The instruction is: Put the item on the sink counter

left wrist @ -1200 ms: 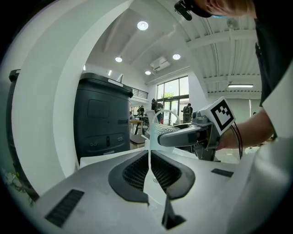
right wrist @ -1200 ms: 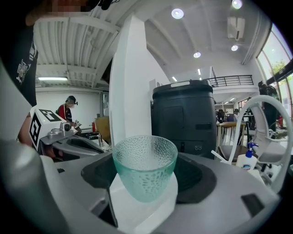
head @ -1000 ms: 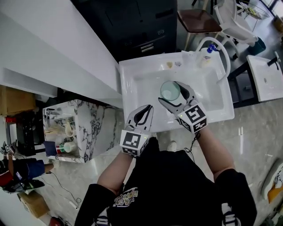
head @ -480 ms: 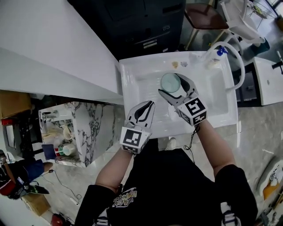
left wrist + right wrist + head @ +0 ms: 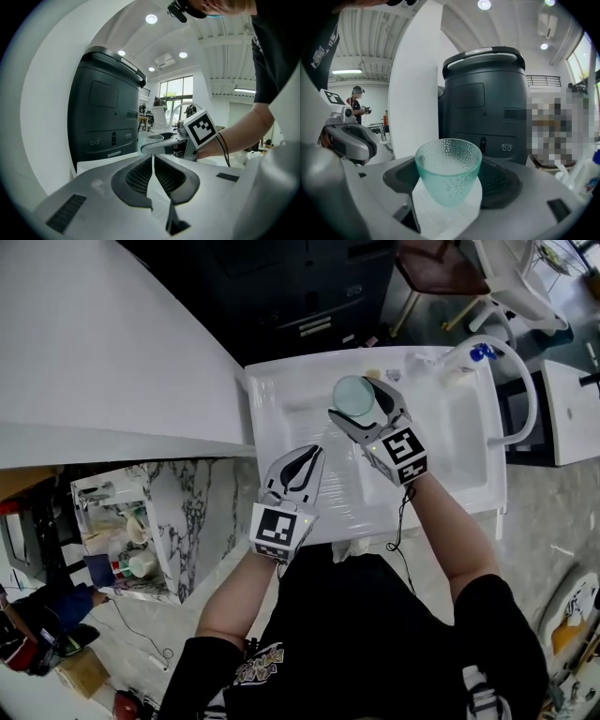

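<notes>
My right claw (image 5: pixel 364 404) has carried the green glass cup (image 5: pixel 352 392), clamped upright, toward the table ledge (image 5: pixel 281 371) just beyond it; my left claw (image 5: pixel 314 457) hangs back, closed and empty.

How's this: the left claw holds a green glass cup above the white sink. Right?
Not quite. The right claw holds the green glass cup above the white sink, as the right gripper view shows; the left claw is shut and empty.
</notes>
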`<state>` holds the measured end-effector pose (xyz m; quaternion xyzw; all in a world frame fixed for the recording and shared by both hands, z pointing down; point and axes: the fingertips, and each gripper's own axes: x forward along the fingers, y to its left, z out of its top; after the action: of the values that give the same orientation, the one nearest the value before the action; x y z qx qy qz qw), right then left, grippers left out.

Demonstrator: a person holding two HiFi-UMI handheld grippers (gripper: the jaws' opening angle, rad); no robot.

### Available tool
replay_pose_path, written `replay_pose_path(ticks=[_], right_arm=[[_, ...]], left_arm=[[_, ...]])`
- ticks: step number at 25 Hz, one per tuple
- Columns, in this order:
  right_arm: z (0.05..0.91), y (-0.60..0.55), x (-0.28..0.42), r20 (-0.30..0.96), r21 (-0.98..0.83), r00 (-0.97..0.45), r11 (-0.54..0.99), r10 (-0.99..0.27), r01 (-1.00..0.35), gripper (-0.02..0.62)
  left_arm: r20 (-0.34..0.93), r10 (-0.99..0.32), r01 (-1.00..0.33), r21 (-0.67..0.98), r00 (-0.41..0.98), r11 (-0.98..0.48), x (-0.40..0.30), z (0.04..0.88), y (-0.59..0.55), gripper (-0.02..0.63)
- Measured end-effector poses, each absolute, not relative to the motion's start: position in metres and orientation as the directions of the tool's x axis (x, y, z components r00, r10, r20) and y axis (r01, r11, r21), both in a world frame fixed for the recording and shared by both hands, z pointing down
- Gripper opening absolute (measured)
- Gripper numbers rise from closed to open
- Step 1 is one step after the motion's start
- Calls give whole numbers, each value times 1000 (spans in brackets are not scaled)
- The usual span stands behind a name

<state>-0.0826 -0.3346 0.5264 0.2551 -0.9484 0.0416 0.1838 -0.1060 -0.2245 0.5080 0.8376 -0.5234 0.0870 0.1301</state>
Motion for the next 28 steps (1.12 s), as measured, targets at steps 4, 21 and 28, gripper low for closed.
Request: replay_pose_path(ticks=[4,21,28], right_arm=[[540,-352,-92,377,22,-798,866,-469,-499,423],[598,-398,-119,422,25,-774,859,-472,-511,423],[602,-404,-120,407,27,-778,857,-479,-514,423]], left_arm=[[286,-853,-900,130,436,-416,-109,512,-234,26],[306,-839,-893,170,450,-417,-114,524,-241,26],[311,-838,-894,174,449,-414,-116,528,-242,26]])
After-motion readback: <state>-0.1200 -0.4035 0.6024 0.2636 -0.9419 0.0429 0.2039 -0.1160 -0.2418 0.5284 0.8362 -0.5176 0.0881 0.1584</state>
